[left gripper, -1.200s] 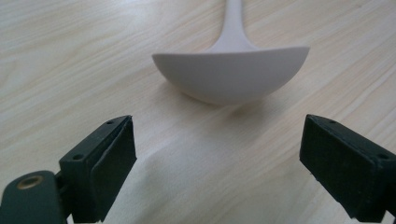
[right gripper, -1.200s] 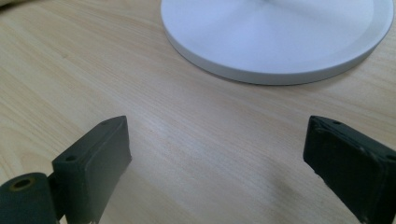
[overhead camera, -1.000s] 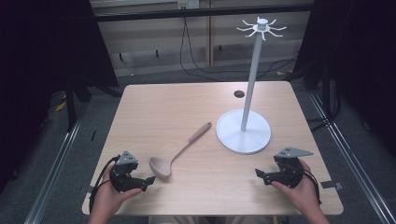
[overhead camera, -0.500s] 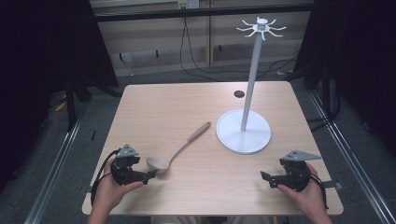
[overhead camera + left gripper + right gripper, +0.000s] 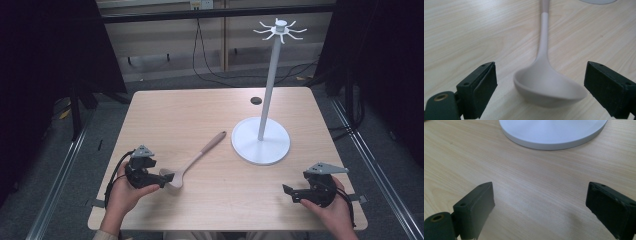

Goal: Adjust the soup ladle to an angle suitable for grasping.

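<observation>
Left gripper [image 5: 161, 179] fingers spread either side of ladle [image 5: 549, 86] bowl on tabletop [image 5: 200, 115]; right gripper [image 5: 291, 194] fingers spread, facing stand base [image 5: 554, 131].

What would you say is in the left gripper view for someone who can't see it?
A pale ladle lies on a light wooden table, its bowl sitting between the two open black jaws of the left hand-held gripper, which do not touch it. The ladle's handle runs straight away toward the top of the picture, where the edge of a white stand base peeks in.
</observation>
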Demonstrator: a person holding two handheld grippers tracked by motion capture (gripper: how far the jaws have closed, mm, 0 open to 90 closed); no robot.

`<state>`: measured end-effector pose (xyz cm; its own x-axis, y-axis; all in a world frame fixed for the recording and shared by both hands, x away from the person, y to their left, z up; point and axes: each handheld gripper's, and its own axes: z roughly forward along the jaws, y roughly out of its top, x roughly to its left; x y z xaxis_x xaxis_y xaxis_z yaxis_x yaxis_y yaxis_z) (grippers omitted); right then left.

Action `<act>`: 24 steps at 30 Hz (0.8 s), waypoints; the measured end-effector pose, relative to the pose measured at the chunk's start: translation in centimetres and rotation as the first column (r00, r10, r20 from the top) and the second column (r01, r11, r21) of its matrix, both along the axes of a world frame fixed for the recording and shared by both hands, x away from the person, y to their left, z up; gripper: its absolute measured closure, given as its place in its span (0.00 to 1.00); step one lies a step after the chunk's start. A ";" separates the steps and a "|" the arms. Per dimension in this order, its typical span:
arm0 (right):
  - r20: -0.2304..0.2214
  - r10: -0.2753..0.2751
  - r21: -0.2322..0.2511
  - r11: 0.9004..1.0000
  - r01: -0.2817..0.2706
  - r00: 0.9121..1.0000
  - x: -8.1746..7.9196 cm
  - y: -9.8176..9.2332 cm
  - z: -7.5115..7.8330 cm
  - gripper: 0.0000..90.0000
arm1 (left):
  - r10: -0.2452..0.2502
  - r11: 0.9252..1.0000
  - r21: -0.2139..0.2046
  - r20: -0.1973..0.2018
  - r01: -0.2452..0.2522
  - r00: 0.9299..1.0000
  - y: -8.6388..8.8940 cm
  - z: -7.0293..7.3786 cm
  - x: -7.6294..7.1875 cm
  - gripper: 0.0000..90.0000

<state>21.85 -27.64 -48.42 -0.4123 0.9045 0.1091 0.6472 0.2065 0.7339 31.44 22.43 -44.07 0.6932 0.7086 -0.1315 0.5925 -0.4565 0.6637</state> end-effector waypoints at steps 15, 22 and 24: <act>0.013 0.011 0.005 1.000 -0.011 1.000 0.3 0.2 0.3 0.09 | -0.074 0.993 0.093 -0.024 0.076 0.997 -4.5 0.6 2.8 0.18; 0.013 0.023 0.000 1.000 -0.023 1.000 0.4 0.5 0.3 0.09 | -0.105 0.985 0.135 -0.046 0.110 0.993 -6.3 0.1 4.0 0.38; 0.015 0.025 -0.001 1.000 -0.025 1.000 0.5 0.5 0.4 0.09 | -0.102 0.983 0.145 -0.044 0.108 0.994 -6.7 -0.1 4.4 0.50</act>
<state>22.30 -27.11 -48.07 -0.4365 0.8939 0.1019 0.6303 0.2230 0.7436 35.82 15.73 -44.19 0.7616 0.6455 -0.0572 0.5583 -0.6088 0.5637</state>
